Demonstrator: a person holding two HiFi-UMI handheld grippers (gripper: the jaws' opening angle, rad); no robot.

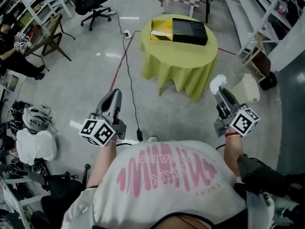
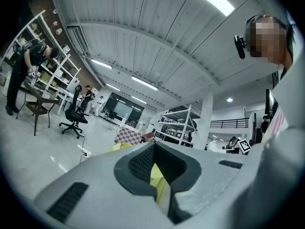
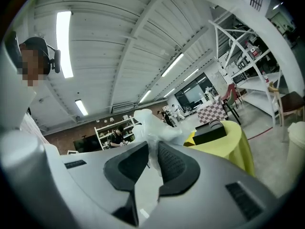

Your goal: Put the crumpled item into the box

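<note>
Grey concrete floor point(image 1: 81, 85) stretches ahead of the person, who stands well short of a round table point(image 1: 183, 63).

On the person's right, the right gripper point(image 3: 153, 149) has its ribbed pads point(image 3: 175, 163) pinched on the crumpled white item point(image 3: 151, 125). The item bulges out past the jaw tips and runs thin between them. The left gripper point(image 2: 153, 168) has its jaws a narrow way apart with nothing between them, and yellow cloth shows through the gap.

Both tools are held out in front of the body, one to each side, noses pointing toward the table. The marker cubes point(image 1: 97, 131) sit nearest the wrists. The forearms are bare, the elbows bent in beside a white T-shirt point(image 1: 162, 185) with pink print, and a red band point(image 1: 232, 135) circles the right wrist.

Farther off, the table is draped in a yellow-green cloth. The box point(image 1: 178, 31), black with a yellow part at its left, lies on top. A black cable point(image 1: 133, 99) runs over the floor left of the table. An office chair point(image 1: 93, 6) stands at the far left and white shelving point(image 1: 267, 13) lines the right. A white plastic container point(image 1: 249, 87) sits on the floor just beyond the right gripper.
</note>
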